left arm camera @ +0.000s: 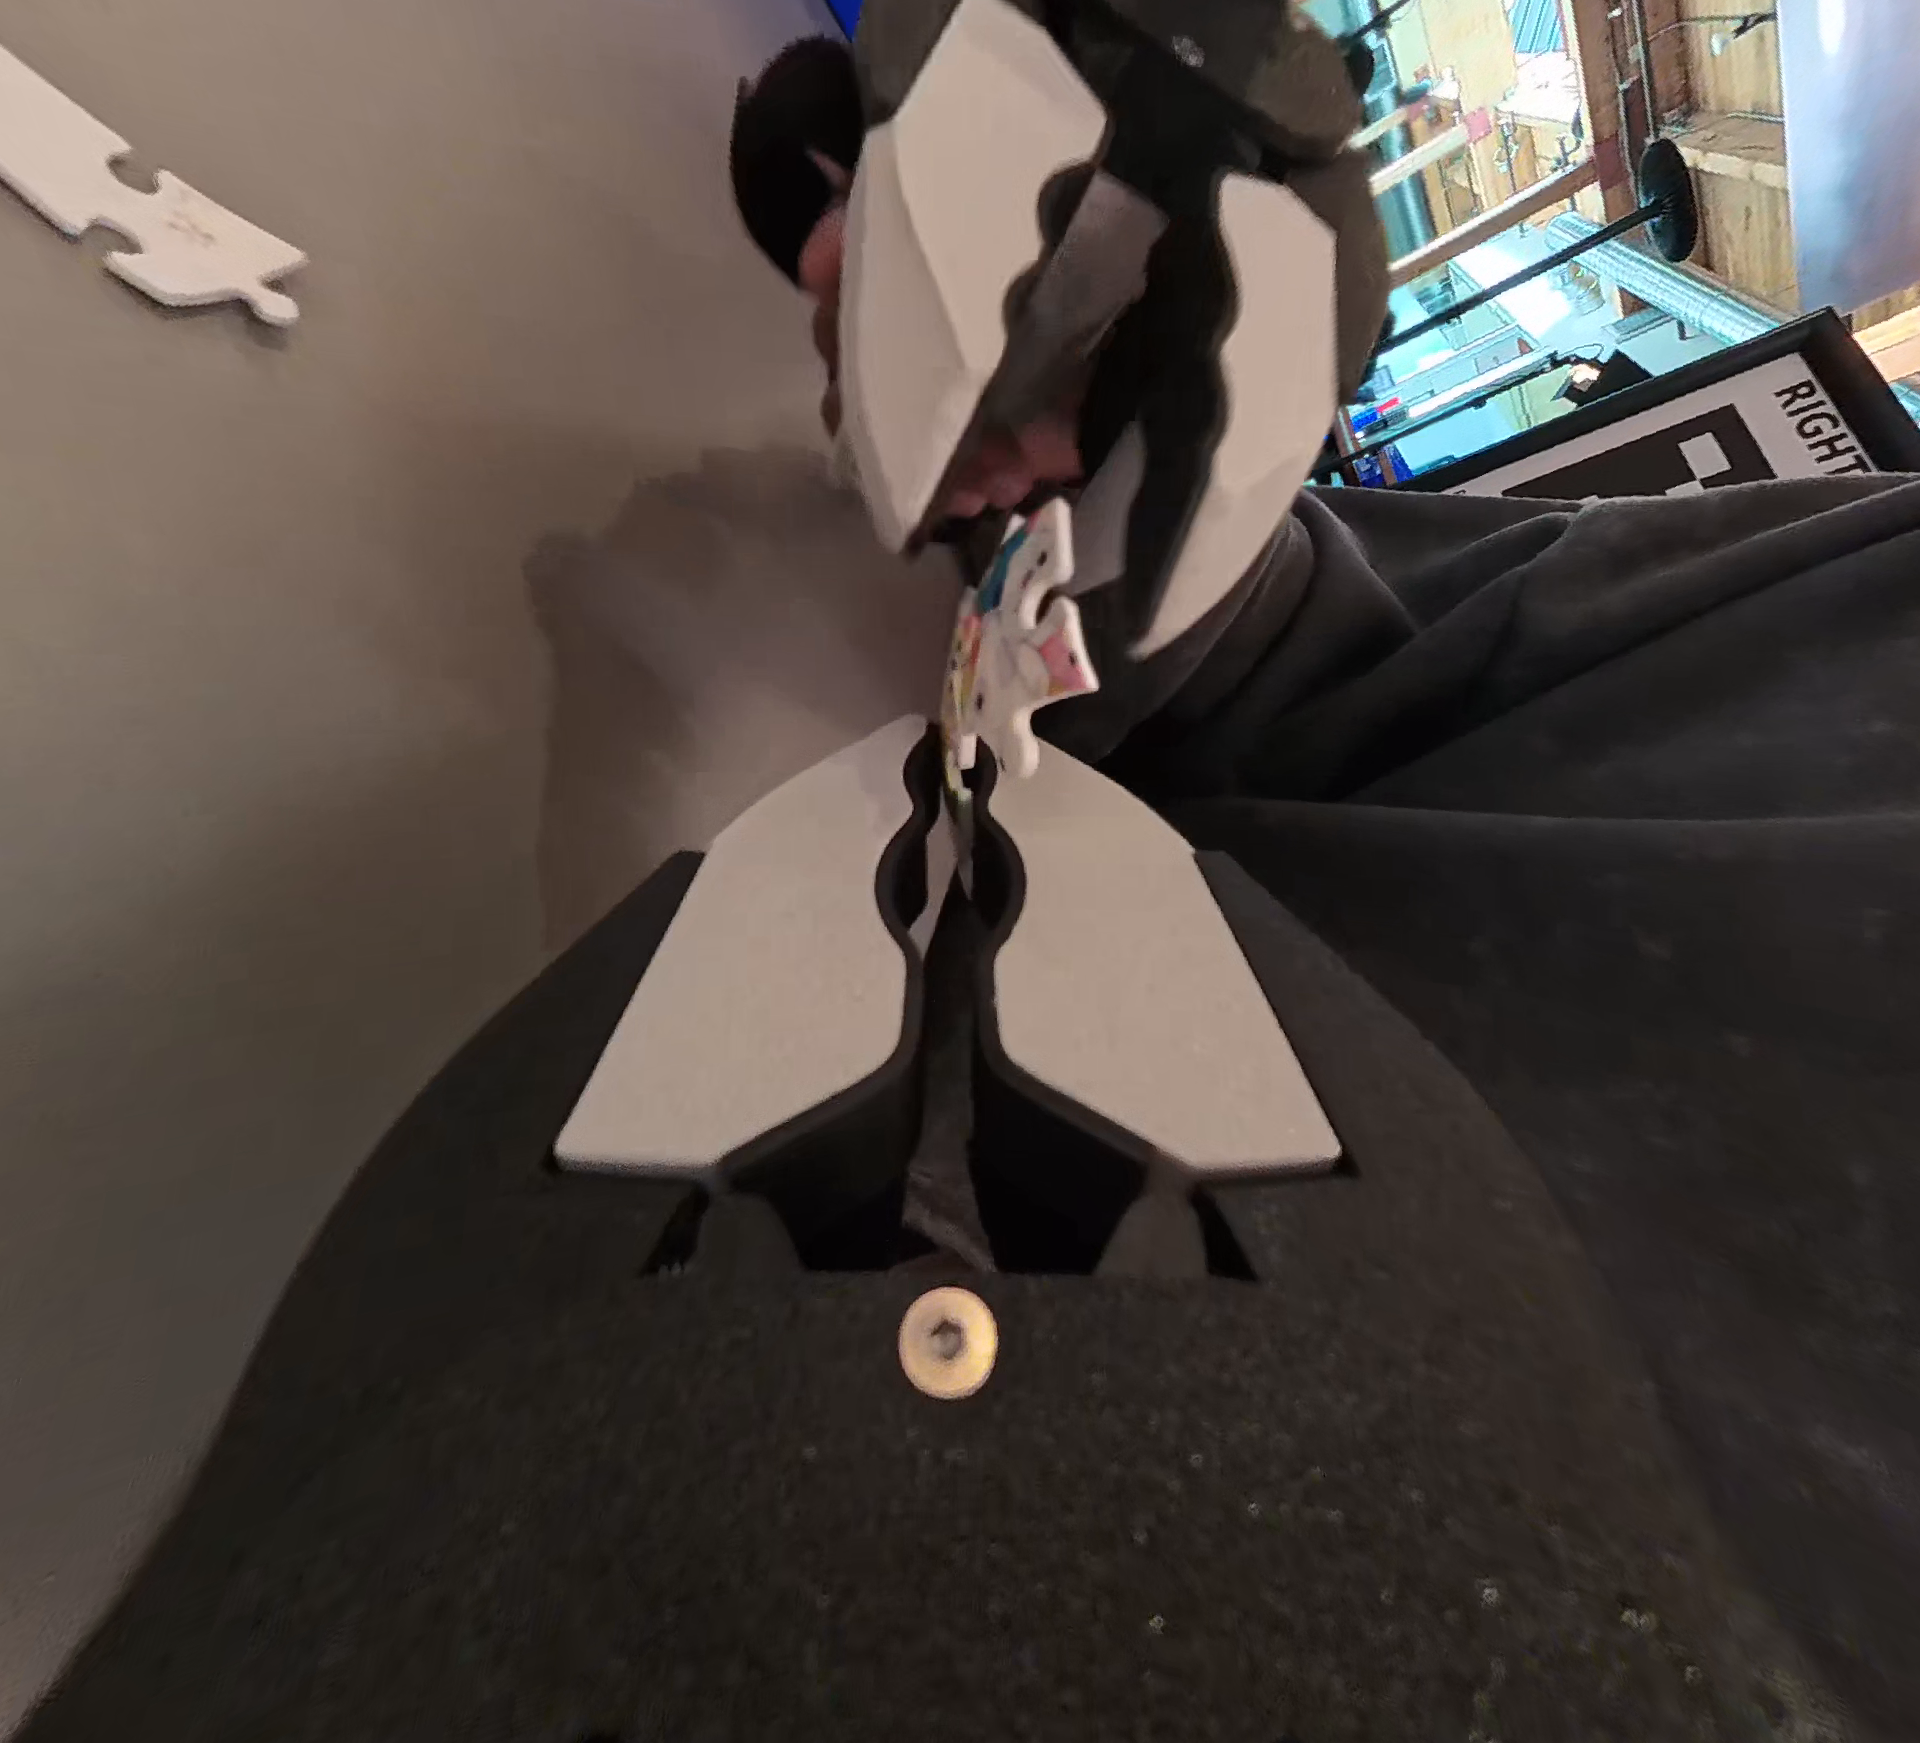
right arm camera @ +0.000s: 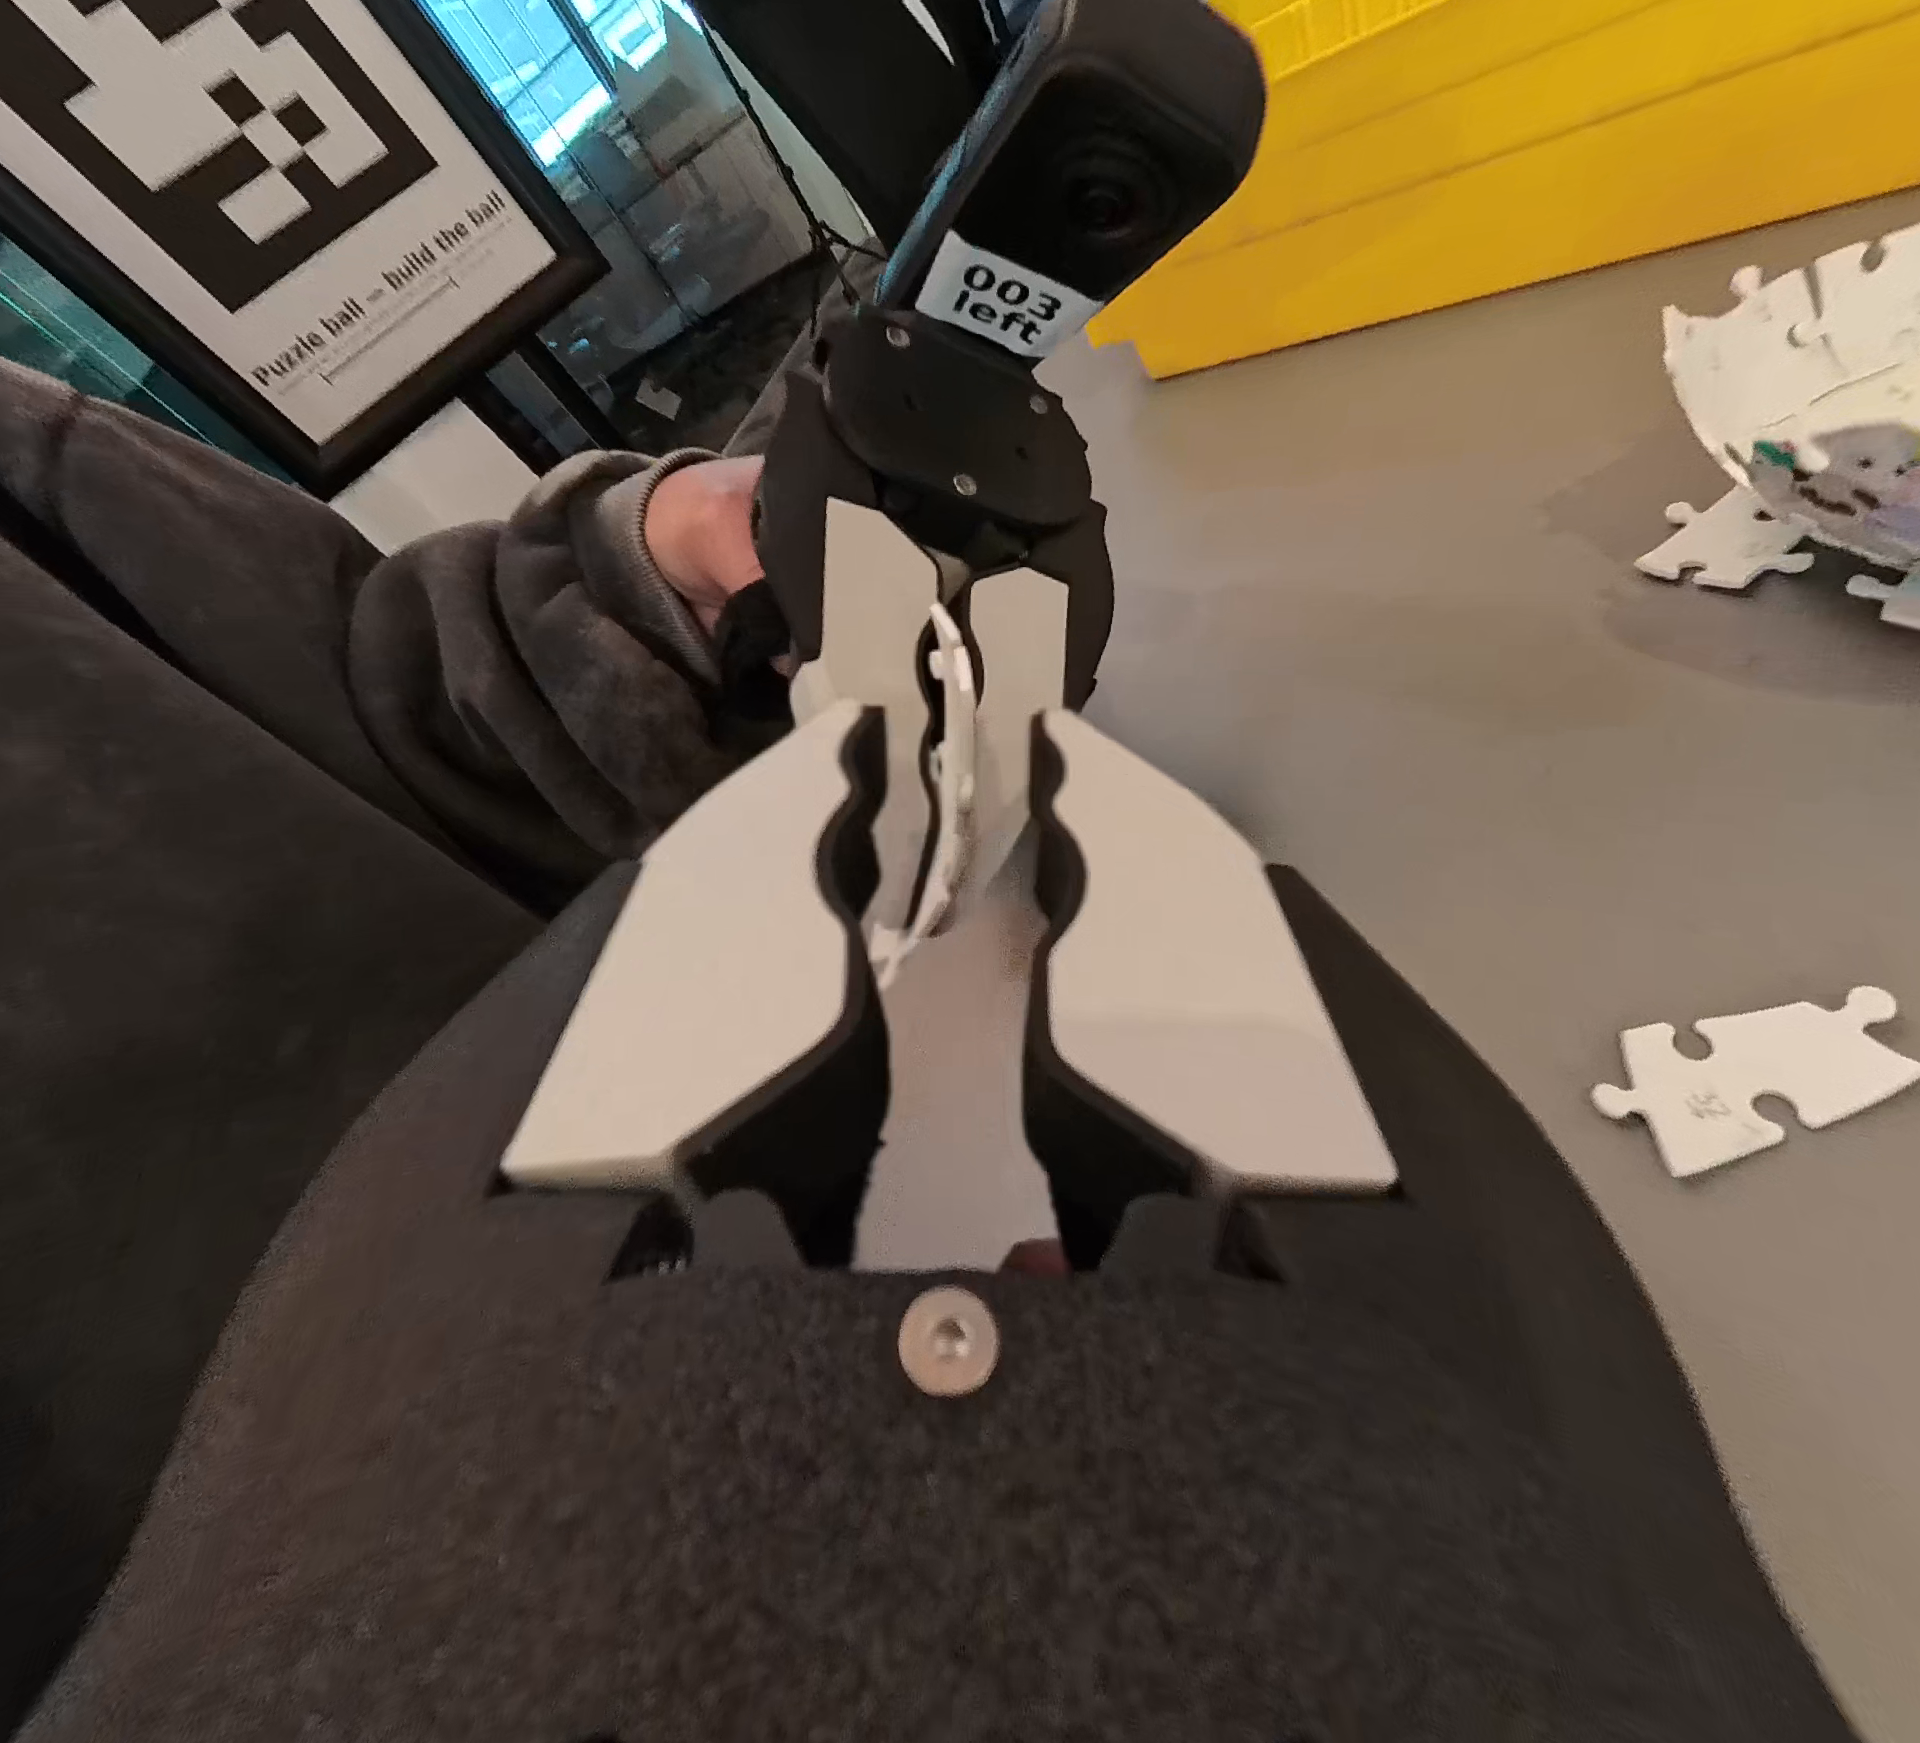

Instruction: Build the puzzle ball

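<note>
White pads of the left claw are pressed together on the lower edge of a curved puzzle piece with a colourful printed face. Directly ahead of its tips, the right claw meets it head-on, and the same piece reaches up between that claw's fingers.

From the right wrist view, the right claw stands spread a little, and the piece passes edge-on through the gap; I cannot tell if its pads really touch it. So the piece is held in the air between both claws, above the grey surface.

I judge this to be a hand-over or a regrasp. To do it well, the right claw should pinch a flat part of the piece, not a knob, before the left one lets go.

To the right of the right claw lies a loose white puzzle piece. Farther right sits the half-built puzzle ball, an open shell with more pieces under it. Beyond it stands a yellow bin.
</note>
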The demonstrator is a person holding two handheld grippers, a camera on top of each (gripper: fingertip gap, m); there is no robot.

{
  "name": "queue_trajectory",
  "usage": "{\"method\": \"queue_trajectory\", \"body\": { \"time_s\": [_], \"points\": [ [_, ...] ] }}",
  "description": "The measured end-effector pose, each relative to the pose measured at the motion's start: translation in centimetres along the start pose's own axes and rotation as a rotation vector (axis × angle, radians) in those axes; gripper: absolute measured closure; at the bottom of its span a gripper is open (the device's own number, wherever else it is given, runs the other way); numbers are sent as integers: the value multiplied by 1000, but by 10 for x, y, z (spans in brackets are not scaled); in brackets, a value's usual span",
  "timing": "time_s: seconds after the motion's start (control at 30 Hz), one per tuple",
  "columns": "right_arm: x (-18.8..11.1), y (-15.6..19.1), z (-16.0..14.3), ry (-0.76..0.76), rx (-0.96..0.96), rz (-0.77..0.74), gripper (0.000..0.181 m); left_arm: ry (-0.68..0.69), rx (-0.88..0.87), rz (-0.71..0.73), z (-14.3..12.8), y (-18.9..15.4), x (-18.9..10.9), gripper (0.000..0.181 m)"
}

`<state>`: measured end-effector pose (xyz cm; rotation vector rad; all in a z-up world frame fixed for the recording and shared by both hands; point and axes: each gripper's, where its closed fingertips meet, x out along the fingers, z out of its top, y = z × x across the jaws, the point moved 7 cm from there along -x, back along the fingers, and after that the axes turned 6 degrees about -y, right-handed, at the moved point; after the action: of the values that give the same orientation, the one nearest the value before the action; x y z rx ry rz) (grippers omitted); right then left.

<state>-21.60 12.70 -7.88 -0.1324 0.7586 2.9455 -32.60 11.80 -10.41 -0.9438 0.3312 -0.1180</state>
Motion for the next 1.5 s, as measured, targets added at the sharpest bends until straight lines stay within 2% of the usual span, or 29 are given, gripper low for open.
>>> {"method": "queue_trajectory", "body": {
  "time_s": [0.17,0.33,0.4,0.47,0.53,0.63,0.8,0.9,1.03,1.23,1.5],
  "points": [
    [-30,-10,21,-119,28,-38,157,-32,-10,19,2,4,-12,179],
    [-53,-46,48,-139,37,-254,155,-137,-22,97,6,11,-39,179],
    [-53,-71,65,-67,44,-345,147,-174,-25,168,4,16,-51,179],
    [-45,-105,79,66,111,-438,144,-214,-36,201,3,19,-60,179],
    [-32,-139,93,238,176,-503,140,-252,-62,210,4,23,-66,179],
    [-8,-185,110,400,214,-546,138,-252,-73,238,3,31,-69,179],
    [25,-224,105,662,204,-569,136,-261,-89,203,2,32,-73,179],
    [33,-230,97,682,258,-568,146,-264,-90,200,0,34,-78,179],
    [36,-231,93,624,299,-556,177,-270,-106,183,-1,36,-84,179],
    [35,-224,85,586,368,-488,179,-275,-104,179,-2,34,-86,179],
    [30,-185,69,759,325,-311,179,-296,-95,197,-2,32,-97,179]
  ]
}}
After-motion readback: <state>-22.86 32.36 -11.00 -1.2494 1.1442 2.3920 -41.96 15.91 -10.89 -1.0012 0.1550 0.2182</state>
